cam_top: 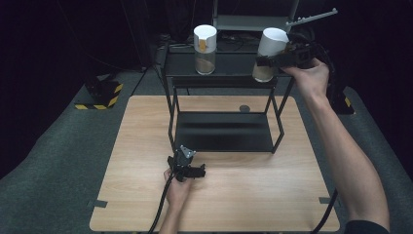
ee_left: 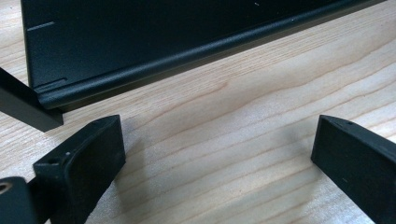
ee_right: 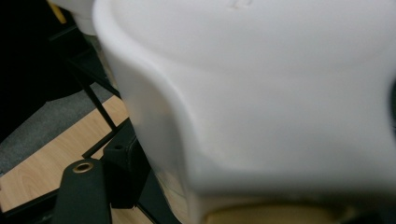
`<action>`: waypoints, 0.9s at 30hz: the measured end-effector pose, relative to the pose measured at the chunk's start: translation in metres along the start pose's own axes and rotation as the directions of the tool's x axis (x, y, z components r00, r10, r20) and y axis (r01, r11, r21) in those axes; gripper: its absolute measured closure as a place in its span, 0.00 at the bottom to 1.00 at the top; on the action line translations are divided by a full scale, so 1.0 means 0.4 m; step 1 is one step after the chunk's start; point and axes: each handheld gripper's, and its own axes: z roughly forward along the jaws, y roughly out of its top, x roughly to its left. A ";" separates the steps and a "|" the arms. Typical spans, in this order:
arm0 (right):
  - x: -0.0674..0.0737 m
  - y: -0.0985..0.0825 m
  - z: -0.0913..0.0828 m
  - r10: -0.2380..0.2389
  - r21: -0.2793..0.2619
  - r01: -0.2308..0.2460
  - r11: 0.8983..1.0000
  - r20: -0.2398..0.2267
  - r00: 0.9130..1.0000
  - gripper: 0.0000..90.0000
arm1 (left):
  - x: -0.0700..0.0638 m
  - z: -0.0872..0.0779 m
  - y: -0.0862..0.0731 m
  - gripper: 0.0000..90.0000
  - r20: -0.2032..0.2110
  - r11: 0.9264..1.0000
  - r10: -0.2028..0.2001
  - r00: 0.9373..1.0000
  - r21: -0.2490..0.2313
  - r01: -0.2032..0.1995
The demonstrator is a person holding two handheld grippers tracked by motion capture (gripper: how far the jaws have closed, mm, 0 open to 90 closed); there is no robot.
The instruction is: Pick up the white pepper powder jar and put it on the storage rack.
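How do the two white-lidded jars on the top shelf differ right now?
The left jar stands upright and free on the black shelf; the right jar leans, gripped by the right gripper. The left jar has an orange tag on its lid; none is visible on the right jar. Both have white lids and tan contents.
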 end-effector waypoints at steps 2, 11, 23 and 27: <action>0.005 0.016 0.024 0.007 0.012 -0.007 1.000 0.024 1.000 0.33 | 0.000 0.000 0.000 0.03 0.000 1.000 0.000 1.000 0.000 0.000; 0.016 0.045 0.085 0.030 0.035 -0.033 0.999 0.085 0.996 0.33 | 0.001 0.000 0.001 0.03 0.001 1.000 0.004 1.000 0.003 -0.004; 0.024 0.063 0.119 0.039 0.044 -0.045 0.998 0.137 0.990 0.33 | 0.001 0.000 0.001 0.03 0.002 1.000 0.003 1.000 0.001 -0.003; 0.022 0.063 0.132 0.042 0.045 -0.049 0.998 0.141 0.989 0.33 | 0.001 0.000 0.001 0.03 0.001 1.000 0.003 1.000 0.001 -0.003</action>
